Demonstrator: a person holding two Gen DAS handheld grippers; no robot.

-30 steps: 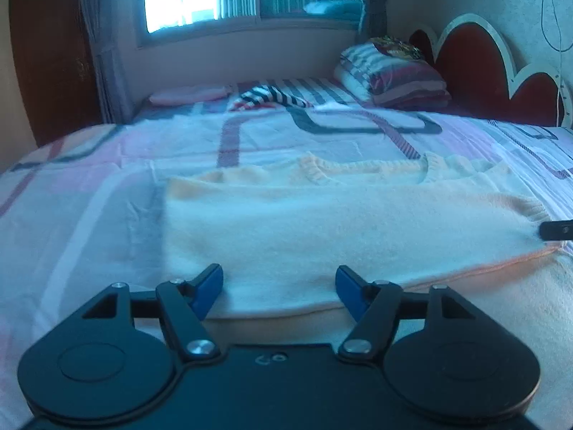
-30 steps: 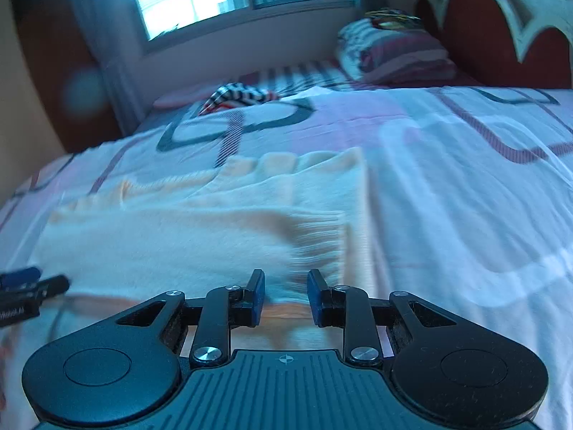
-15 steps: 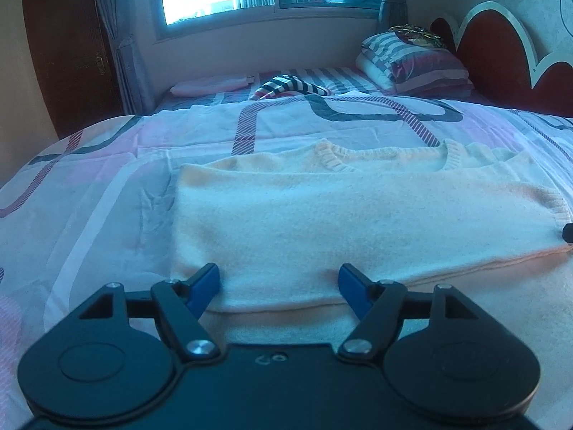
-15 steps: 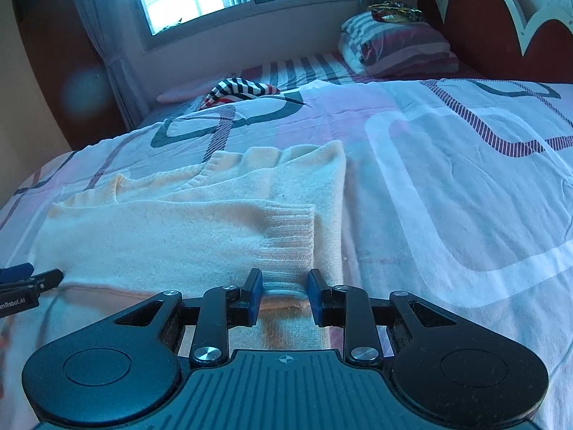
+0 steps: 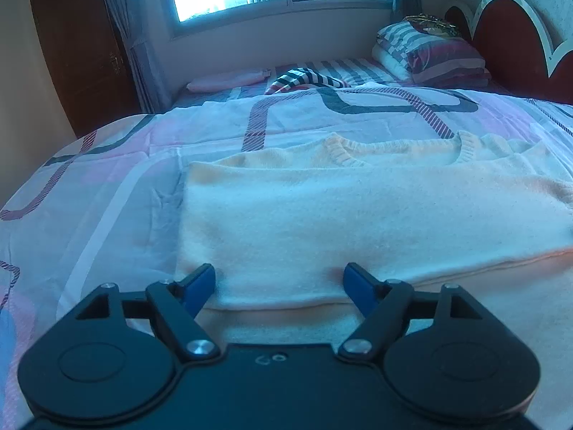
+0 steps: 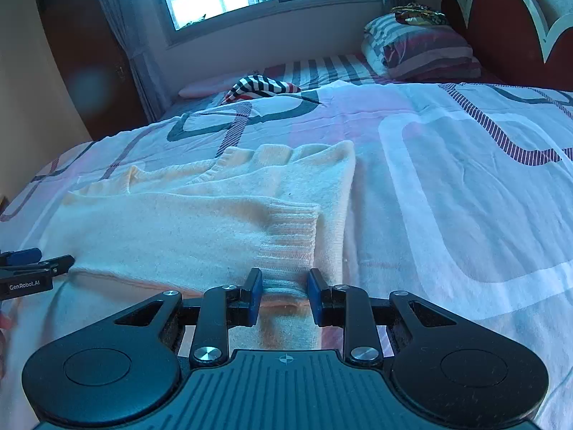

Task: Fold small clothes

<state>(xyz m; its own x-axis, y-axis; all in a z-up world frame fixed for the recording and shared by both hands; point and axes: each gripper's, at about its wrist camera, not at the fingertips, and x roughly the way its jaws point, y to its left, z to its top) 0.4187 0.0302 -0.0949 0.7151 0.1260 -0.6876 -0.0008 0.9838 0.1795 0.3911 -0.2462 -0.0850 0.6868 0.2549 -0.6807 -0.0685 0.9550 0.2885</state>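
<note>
Tongs first: the left gripper point(image 5: 279, 283) stands with its blue fingers point(image 5: 200, 281) spread wide, nothing between them, the near folded edge of the cream sweater point(image 5: 322, 222) lying just past the tips at twelve o'clock. The right gripper point(image 6: 283, 292) has its fingers point(image 6: 255, 288) set only narrowly apart on either side of the ribbed cuff point(image 6: 286, 243); whether they pinch the knit or merely flank it I cannot tell, since a gap shows and the cloth passes between them.

Outward from there, the sweater point(image 6: 172, 225) lies flat on the patterned bedspread point(image 6: 465, 186), collar at twelve o'clock in the left view. One sleeve is laid across the body, its cuff ending near the garment's right edge. In the right view the other tong shows at nine o'clock, at the sweater's left edge.

Judged from this, a first fold is in place: the sleeve is turned in and lies smooth. What seems left is any second sleeve, not visible here, then doubling the body hem to collar. Beyond, at twelve o'clock, sit a striped cloth point(image 5: 308, 79) and stacked pillows point(image 5: 429, 50).
</note>
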